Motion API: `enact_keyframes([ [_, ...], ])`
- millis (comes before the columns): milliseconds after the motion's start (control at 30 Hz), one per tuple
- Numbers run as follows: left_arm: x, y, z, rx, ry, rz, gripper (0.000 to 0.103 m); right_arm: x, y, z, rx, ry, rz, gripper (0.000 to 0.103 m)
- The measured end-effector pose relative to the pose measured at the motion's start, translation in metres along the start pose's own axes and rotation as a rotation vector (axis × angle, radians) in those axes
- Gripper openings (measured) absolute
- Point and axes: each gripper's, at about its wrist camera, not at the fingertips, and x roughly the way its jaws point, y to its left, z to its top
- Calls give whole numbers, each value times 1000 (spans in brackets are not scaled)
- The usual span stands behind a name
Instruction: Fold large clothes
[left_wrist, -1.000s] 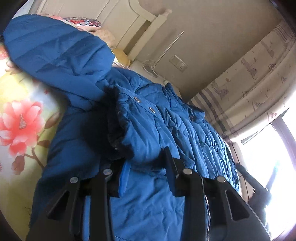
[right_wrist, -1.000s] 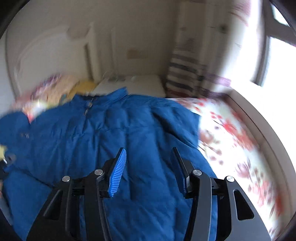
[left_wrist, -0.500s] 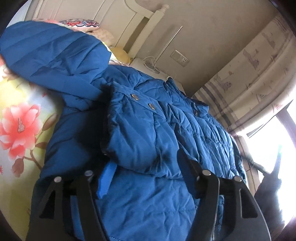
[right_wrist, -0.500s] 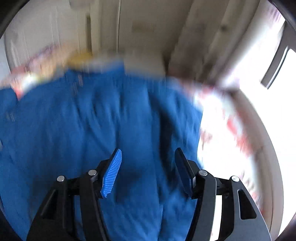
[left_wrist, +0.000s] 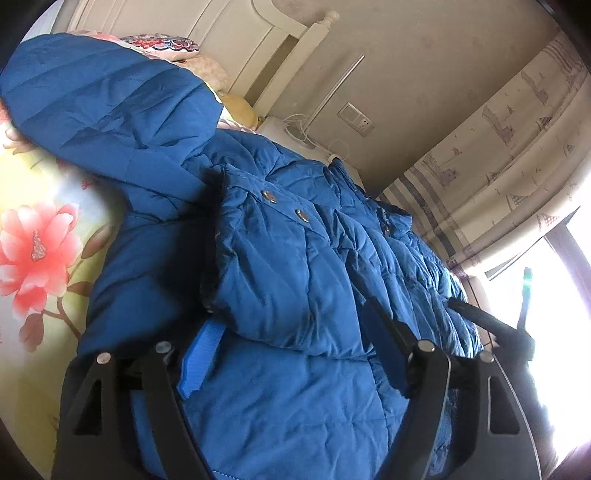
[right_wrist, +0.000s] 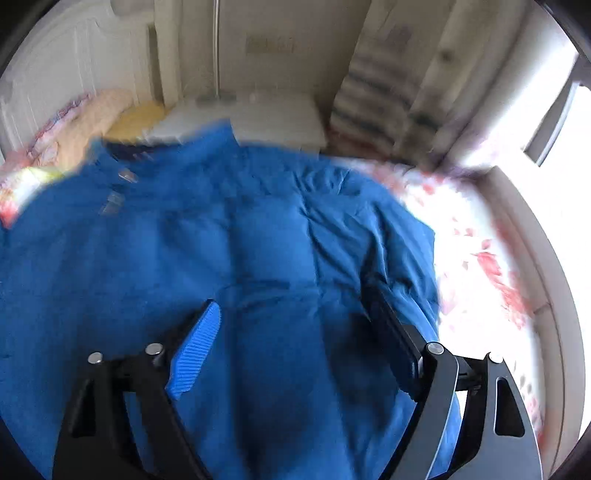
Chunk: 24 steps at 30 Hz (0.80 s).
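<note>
Jacket (left_wrist: 295, 258) over bedsheet (left_wrist: 37, 258); hem edge seemingly near right gripper (right_wrist: 291, 354).

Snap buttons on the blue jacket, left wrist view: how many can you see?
2. One snap sits near the upper edge of the folded-over panel of the blue jacket; the other snap lies just below and right of it. More may be hidden in the folds.
</note>
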Motion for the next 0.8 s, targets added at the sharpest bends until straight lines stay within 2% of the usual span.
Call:
enact_keyframes([
  [67, 1, -1, 0, 4, 2, -2, 77, -24, 18, -20, -29, -50, 79, 88],
  [100, 2, -2, 0, 10, 4, -1, 79, -27, 33, -33, -93, -37, 99, 88],
  [167, 3, -4, -1, 21, 6, 4, 81, -17, 59, -57, -221, 34, 86, 88],
  [200, 2, -5, -1, 25, 5, 4, 82, -22, 61, -66, -230, -1, 69, 88],
  [267, 0, -4, -1, 18, -3, 2, 82, -28, 55, -62, -192, 58, 84, 88],
  [300, -3, -2, 0, 5, -18, 5, 82, -36, 54, -60, -167, 57, 59, 88],
  [367, -12, 3, 2, -22, -59, 8, 82, -55, 49, -59, -134, -28, 33, 89],
  [400, -22, 7, 4, -38, -103, 18, 82, -59, 47, -62, -127, -44, 47, 89],
  [433, -33, 13, 8, -61, -150, 32, 82, -53, 48, -67, -132, -23, 65, 89],
  [467, -43, 19, 11, -94, -184, 32, 82, -42, 51, -76, -154, 32, 77, 89],
  [533, -70, 51, 24, -241, -272, 7, 86, -38, 49, -87, -150, 8, 88, 91],
  [600, -87, 85, 38, -368, -323, 11, 88, -40, 49, -88, -138, 9, 97, 91],
  [733, -112, 166, 73, -564, -391, 71, 87, -42, 50, -90, -147, -1, 86, 91],
  [800, -118, 197, 90, -619, -401, 77, 80, -38, 54, -89, -145, -2, 86, 91],
])
